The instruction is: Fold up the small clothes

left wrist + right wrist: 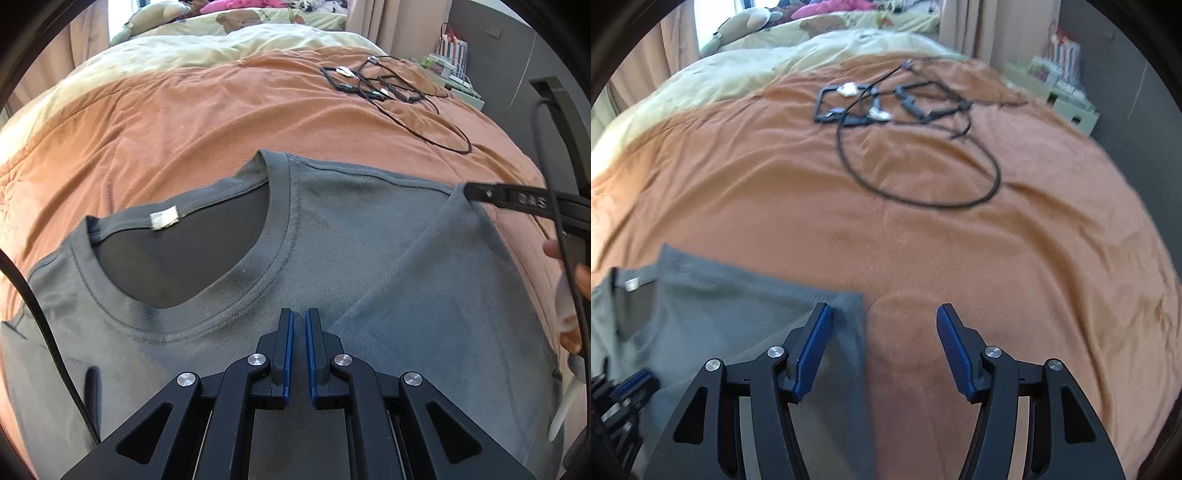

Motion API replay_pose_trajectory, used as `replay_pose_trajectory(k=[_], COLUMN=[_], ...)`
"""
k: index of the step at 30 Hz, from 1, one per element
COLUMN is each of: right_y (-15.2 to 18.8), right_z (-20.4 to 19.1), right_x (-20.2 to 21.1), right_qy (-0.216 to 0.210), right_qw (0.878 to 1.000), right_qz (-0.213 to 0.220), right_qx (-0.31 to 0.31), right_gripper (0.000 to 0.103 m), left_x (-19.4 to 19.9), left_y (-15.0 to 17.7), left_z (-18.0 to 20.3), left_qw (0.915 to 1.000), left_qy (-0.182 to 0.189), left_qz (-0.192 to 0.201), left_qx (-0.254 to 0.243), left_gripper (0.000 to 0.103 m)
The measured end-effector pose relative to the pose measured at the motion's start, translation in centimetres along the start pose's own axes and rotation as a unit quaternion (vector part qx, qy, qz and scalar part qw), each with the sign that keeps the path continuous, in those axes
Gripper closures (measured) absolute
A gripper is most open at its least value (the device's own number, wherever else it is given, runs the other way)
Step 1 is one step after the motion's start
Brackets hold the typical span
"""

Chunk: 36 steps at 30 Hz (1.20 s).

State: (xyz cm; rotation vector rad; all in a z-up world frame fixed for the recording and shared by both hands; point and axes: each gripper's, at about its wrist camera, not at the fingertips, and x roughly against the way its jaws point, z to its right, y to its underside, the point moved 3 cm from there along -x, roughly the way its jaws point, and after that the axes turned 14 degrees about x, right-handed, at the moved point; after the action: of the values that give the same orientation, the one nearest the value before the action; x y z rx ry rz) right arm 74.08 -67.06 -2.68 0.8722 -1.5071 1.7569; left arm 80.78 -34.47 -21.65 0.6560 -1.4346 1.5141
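From the left wrist, the left tongs (299, 321) are closed together with nothing between them, poised over the grey T-shirt (369, 266) lying flat on the orange blanket (184, 122). From the right wrist, the right tongs (884, 314) stand apart above the shirt's right edge, gripping nothing.

hidden: gray T-shirt (369, 258) lower body behind left claw (299, 317) and frame bottom | cut off: right claw (884, 310) arms, bed (923, 240) edges | blurred: right wrist view throughout, black cables (916, 147) | too small: white neck label (164, 218) unreadable, far shelf items (450, 62)
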Motion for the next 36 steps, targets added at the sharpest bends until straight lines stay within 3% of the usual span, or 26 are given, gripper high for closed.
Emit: replay_pose_trajectory(k=[4,7,8,9,23,29,36], right_y=[1.5,2.7,3.1,3.6,11.3,13.4,14.8], right_z=[0.0,-0.2,-0.1,-0.1,0.9,1.5,1.6], right_x=[1.6,3.1,3.6,4.0,8.5,9.7,10.9], right_qy=[-0.034,-0.058,-0.068,-0.075,-0.063,-0.069,-0.062], right_qw=[0.999,0.998,0.997,0.996,0.989,0.989,0.99], right_qz=[-0.006,-0.005,-0.007,-0.011,-0.069,-0.07,-0.075], right_qx=[0.02,0.028,0.031,0.04,0.11,0.109,0.097], right_gripper=[0.046,0.046,0.046,0.046,0.046,0.046,0.046], left_x=[1.1,2.2,2.6,2.9,4.8,5.6,5.3], left_y=[0.4,0.7,1.0,1.1,5.2,7.5,11.1], left_z=[-0.1,0.1,0.2,0.4,4.9,7.5,9.3], left_qw=[1.0,0.9999,0.9998,0.9997,0.9998,0.999,0.9972], left_qy=[0.001,-0.005,-0.006,-0.005,0.001,0.015,0.007], left_qz=[-0.004,0.01,0.016,0.019,0.0,-0.011,-0.041], left_qx=[0.007,0.009,0.012,0.012,-0.02,-0.042,-0.063], left_gripper=[0.089,0.059,0.044,0.039,0.039,0.039,0.039])
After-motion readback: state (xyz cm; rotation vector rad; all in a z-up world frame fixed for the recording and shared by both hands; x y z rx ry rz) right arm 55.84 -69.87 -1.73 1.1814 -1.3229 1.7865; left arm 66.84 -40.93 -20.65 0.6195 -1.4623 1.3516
